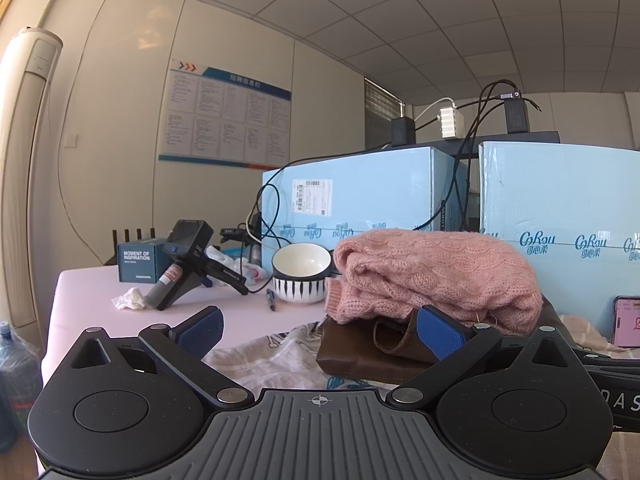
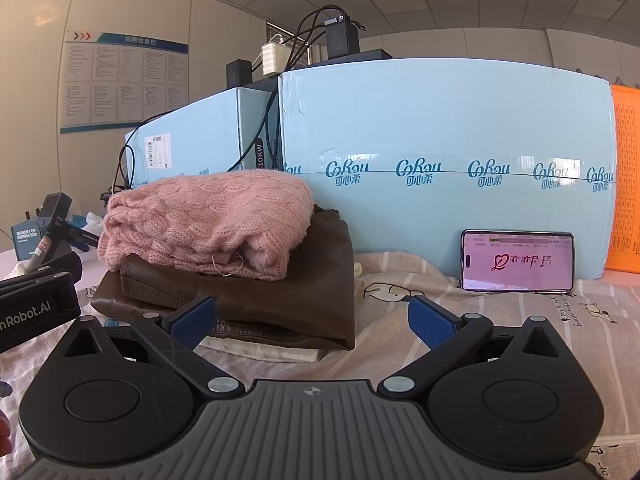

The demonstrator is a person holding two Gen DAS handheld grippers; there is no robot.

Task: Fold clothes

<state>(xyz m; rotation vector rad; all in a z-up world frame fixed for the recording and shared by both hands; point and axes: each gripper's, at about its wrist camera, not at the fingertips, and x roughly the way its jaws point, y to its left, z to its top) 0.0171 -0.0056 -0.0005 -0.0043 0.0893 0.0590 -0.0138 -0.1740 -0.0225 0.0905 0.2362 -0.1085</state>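
Observation:
A folded pink knit sweater (image 1: 432, 276) lies on top of a folded brown leather garment (image 1: 360, 356), on a patterned cloth (image 1: 260, 352). The same stack shows in the right wrist view: sweater (image 2: 208, 220), brown garment (image 2: 288, 304), with a white folded piece (image 2: 264, 350) under it. My left gripper (image 1: 320, 328) is open and empty, low in front of the stack. My right gripper (image 2: 312, 318) is open and empty, just before the stack's front right corner.
Light blue cartons (image 2: 440, 152) stand behind the stack. A phone (image 2: 518, 262) leans on one. A striped bowl (image 1: 300, 274), a pen (image 1: 271, 300), a spare gripper (image 1: 188, 260), a small blue box (image 1: 138, 260) and crumpled tissue (image 1: 130, 299) lie on the table at left.

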